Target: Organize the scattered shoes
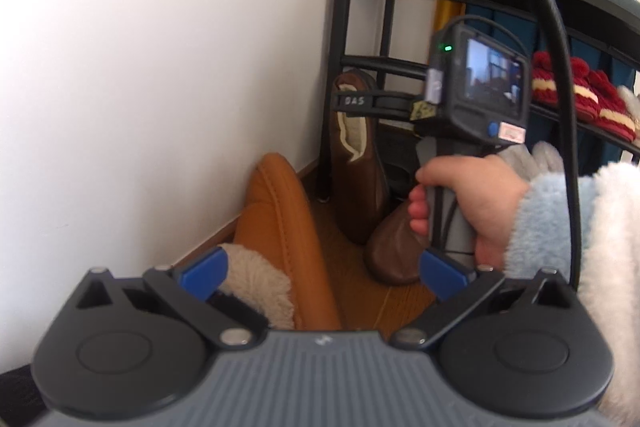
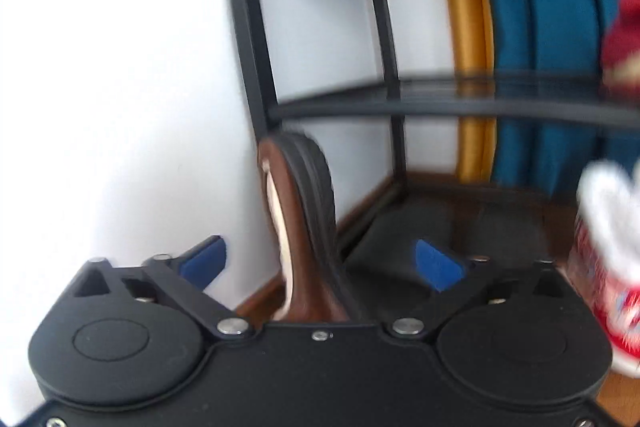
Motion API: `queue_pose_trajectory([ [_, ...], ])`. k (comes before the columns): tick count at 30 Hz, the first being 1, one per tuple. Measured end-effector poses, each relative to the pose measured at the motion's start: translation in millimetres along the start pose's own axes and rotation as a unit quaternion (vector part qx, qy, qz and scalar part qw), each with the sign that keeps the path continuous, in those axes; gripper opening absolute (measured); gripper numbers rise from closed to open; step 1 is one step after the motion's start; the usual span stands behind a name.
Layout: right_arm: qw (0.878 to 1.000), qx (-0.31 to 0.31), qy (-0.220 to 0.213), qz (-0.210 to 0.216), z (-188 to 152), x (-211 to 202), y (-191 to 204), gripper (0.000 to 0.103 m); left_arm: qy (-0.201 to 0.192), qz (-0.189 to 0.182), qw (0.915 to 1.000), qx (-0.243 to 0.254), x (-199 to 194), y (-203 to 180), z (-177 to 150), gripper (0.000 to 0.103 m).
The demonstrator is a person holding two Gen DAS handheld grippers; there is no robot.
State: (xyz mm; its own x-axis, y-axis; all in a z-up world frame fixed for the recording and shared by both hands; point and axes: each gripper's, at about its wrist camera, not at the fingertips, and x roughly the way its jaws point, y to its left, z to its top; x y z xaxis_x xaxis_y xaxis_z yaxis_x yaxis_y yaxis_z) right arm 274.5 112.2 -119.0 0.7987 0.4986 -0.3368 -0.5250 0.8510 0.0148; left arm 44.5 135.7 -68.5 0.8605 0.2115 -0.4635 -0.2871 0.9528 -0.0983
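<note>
In the left wrist view my left gripper (image 1: 320,273) is open around a tan fleece-lined slipper (image 1: 280,227) lying on the wood floor by the white wall. A dark brown fleece-lined slipper (image 1: 358,163) stands on edge against the black shoe rack (image 1: 348,7), and another brown slipper toe (image 1: 394,247) lies beside it. My right gripper shows here from behind, its fingers (image 1: 356,102) either side of the upright slipper. In the right wrist view my right gripper (image 2: 320,263) is open with that brown slipper (image 2: 304,227) upright between the blue pads, sole to the right.
Red knitted slippers (image 1: 584,95) sit on the rack's middle shelf. A red and white shoe (image 2: 600,267) is at the right edge of the right wrist view. Teal and yellow curtains (image 2: 540,27) hang behind the rack. A black cable (image 1: 560,67) crosses the left wrist view.
</note>
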Motion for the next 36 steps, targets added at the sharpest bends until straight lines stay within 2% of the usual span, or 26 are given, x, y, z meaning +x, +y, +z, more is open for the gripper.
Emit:
queue_pose_trajectory([
  [1,1.000,-0.003,0.010,-0.002,0,9,3,0.075,-0.001,0.001,1.0000,-0.004,0,2,1,0.103],
  [2,1.000,-0.005,0.023,-0.010,0,16,3,0.043,-0.003,0.002,1.0000,-0.008,0,4,2,0.103],
  [3,0.998,0.005,0.053,-0.025,-1,32,2,0.027,-0.003,0.003,0.9999,-0.011,0,5,3,0.103],
  [5,0.995,0.039,0.083,-0.035,-2,48,-6,0.029,-0.003,0.005,0.9998,-0.017,0,8,4,0.103],
  [6,0.993,0.052,0.099,-0.047,-6,54,-11,0.025,-0.002,0.006,0.9998,-0.019,0,8,4,0.103],
  [9,0.990,0.085,0.104,-0.047,-11,46,-18,0.016,-0.002,0.006,0.9997,-0.025,-1,10,5,0.103],
  [12,0.988,0.096,0.111,-0.040,-14,31,-21,0.014,-0.004,0.002,0.9995,-0.030,-3,10,6,0.103],
  [14,0.985,0.129,0.111,-0.023,-19,19,-28,0.013,-0.006,0.000,0.9995,-0.030,-5,9,6,0.103],
  [17,0.972,0.204,0.119,0.000,-25,-1,-47,0.013,-0.011,-0.002,0.9994,-0.032,-6,9,6,0.103],
  [18,0.960,0.251,0.126,0.008,-30,-7,-56,0.013,-0.013,-0.003,0.9994,-0.033,-7,9,6,0.103],
  [19,0.955,0.269,0.128,0.008,-31,-6,-62,0.013,-0.013,-0.004,0.9993,-0.034,-6,9,7,0.103],
  [20,0.947,0.293,0.131,0.003,-32,-9,-71,0.013,-0.013,-0.004,0.9993,-0.034,-6,9,7,0.103],
  [21,0.945,0.298,0.135,-0.009,-35,-13,-75,0.012,-0.012,-0.005,0.9993,-0.034,-7,10,6,0.103],
  [23,0.944,0.292,0.146,-0.042,-37,-11,-82,0.012,-0.012,-0.005,0.9993,-0.034,-7,11,6,0.103],
  [26,0.944,0.284,0.156,-0.066,-40,-3,-91,0.012,-0.014,-0.005,0.9993,-0.035,-8,12,7,0.103],
  [28,0.950,0.259,0.158,-0.068,-39,2,-89,0.013,-0.015,-0.005,0.9992,-0.037,-9,12,7,0.103],
  [29,0.955,0.242,0.160,-0.068,-36,4,-86,0.018,-0.016,-0.005,0.9992,-0.037,-9,12,8,0.103],
  [31,0.960,0.228,0.146,-0.065,-31,-5,-78,0.034,-0.015,-0.005,0.9992,-0.038,-8,13,8,0.103],
  [33,0.973,0.196,0.099,-0.070,-23,-25,-69,0.071,-0.014,-0.006,0.9990,-0.043,-8,14,8,0.103],
  [35,0.982,0.155,0.049,-0.097,-15,-43,-60,0.084,-0.012,-0.008,0.9987,-0.048,-8,15,9,0.103],
  [36,0.983,0.142,0.040,-0.110,-14,-45,-59,0.086,-0.012,-0.008,0.9986,-0.050,-8,15,9,0.103],
])
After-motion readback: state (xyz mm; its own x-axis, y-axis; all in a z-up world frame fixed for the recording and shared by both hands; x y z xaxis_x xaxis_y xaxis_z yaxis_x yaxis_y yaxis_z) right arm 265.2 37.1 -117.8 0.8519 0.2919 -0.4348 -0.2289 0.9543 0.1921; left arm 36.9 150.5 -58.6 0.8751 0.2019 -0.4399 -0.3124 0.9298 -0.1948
